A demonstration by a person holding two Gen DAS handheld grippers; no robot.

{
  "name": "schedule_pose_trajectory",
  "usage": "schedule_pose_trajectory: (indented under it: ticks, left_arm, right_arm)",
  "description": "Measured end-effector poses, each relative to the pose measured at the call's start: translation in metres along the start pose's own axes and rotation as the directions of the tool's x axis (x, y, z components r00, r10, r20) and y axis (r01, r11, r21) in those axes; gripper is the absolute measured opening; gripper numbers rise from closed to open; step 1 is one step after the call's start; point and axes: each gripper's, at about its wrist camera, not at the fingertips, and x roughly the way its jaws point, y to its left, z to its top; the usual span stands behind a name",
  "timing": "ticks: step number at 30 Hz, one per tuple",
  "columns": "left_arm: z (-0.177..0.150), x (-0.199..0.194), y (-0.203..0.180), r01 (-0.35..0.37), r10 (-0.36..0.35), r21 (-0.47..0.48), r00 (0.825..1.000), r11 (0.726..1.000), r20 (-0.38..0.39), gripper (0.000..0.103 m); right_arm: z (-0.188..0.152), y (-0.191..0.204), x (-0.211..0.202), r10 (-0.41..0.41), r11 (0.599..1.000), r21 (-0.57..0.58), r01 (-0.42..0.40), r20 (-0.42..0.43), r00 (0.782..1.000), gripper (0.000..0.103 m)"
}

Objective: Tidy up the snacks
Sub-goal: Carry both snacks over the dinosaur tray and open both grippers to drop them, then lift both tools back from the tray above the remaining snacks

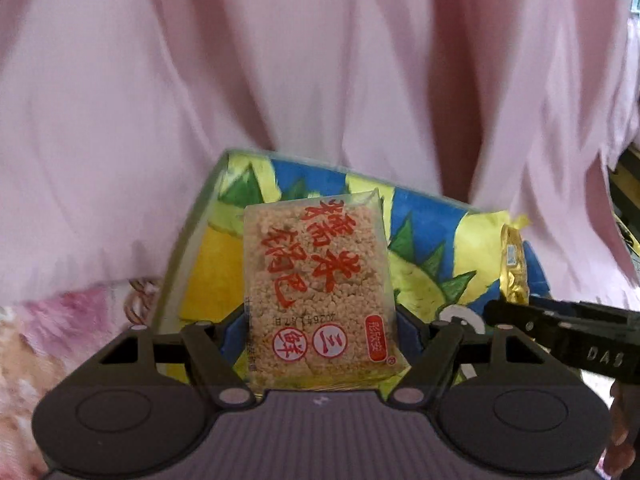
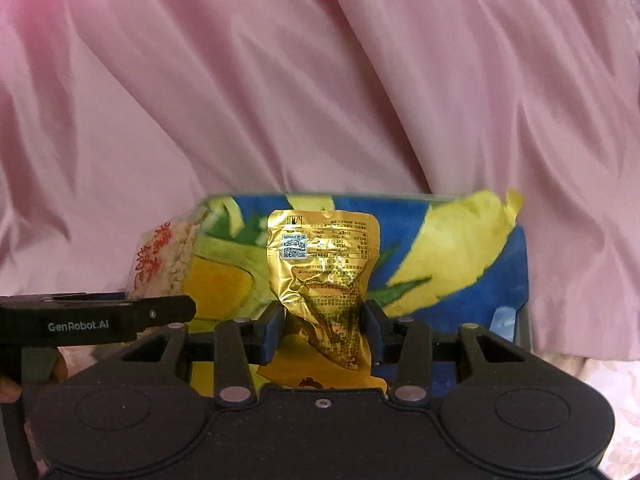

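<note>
A clear rice-cracker packet (image 1: 320, 292) is clamped between the fingers of the left gripper (image 1: 320, 324), and a gold foil pouch (image 2: 324, 280) between those of the right gripper (image 2: 326, 320); both are held over the sunflower-printed box (image 1: 432, 248), unreleased, with pink cloth (image 1: 320, 60) draped behind the box, so dropping-in is judged to remain

The left gripper (image 1: 320, 328) clamps a clear packet of puffed rice cake (image 1: 316, 292) printed with red characters, upright between its blue fingers (image 1: 234, 326). Behind it stands a box (image 1: 432, 240) patterned in blue, yellow and green, against pink fabric (image 1: 280, 60). At right, the right gripper (image 1: 560, 328) seemingly holds a gold foil packet (image 1: 514, 264), partly hidden.
</note>
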Motion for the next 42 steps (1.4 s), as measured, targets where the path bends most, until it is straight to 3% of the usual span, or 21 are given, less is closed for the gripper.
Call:
schedule_pose_trajectory:
  ticks: [5,10,17,21,27,32,37,42]
  left_arm:
    - [0.0,0.023,-0.006,-0.041,0.042,0.021,0.997,0.999,-0.057,0.076]
    - [-0.005,0.035,-0.012,-0.087,0.095,0.106,0.993,0.991,-0.074,0.077]
    - [-0.002,0.034,-0.015,-0.094,0.103,0.118,0.992,0.989,-0.074,0.078]
    - [0.001,0.028,-0.01,-0.073,0.08,0.07,0.993,0.995,-0.092,0.087]
    - [0.003,-0.002,-0.008,-0.051,0.052,0.034,0.998,0.998,-0.021,0.097]
    - [0.003,-0.047,-0.01,-0.043,0.041,0.025,0.997,0.999,0.071,0.103]
    - [-0.004,-0.101,-0.01,-0.047,0.046,0.001,0.982,0.999,0.183,0.103]
    - [-0.02,-0.161,-0.012,-0.068,0.067,-0.006,0.956,0.998,0.285,0.103]
  right_arm:
    - [-0.011,-0.001,0.025,-0.026,1.0,-0.01,0.026,-0.08,0.996,0.045]
    - [-0.019,0.003,0.036,-0.036,0.999,-0.044,0.032,-0.095,0.995,0.047]
    - [-0.023,0.008,0.041,-0.048,0.997,-0.068,0.042,-0.093,0.995,0.052]
    - [-0.023,0.006,0.037,-0.025,0.999,-0.046,0.021,-0.095,0.995,0.059]
    - [-0.025,0.008,0.012,-0.037,0.997,-0.062,0.035,-0.036,0.999,0.082]
    - [-0.023,0.016,-0.029,-0.027,0.997,-0.077,0.032,0.064,0.998,0.093]
    - [-0.025,0.03,-0.085,-0.021,0.994,-0.104,0.042,0.195,0.98,0.102]
    - [-0.035,0.047,-0.146,-0.002,0.992,-0.118,0.04,0.303,0.953,0.102]
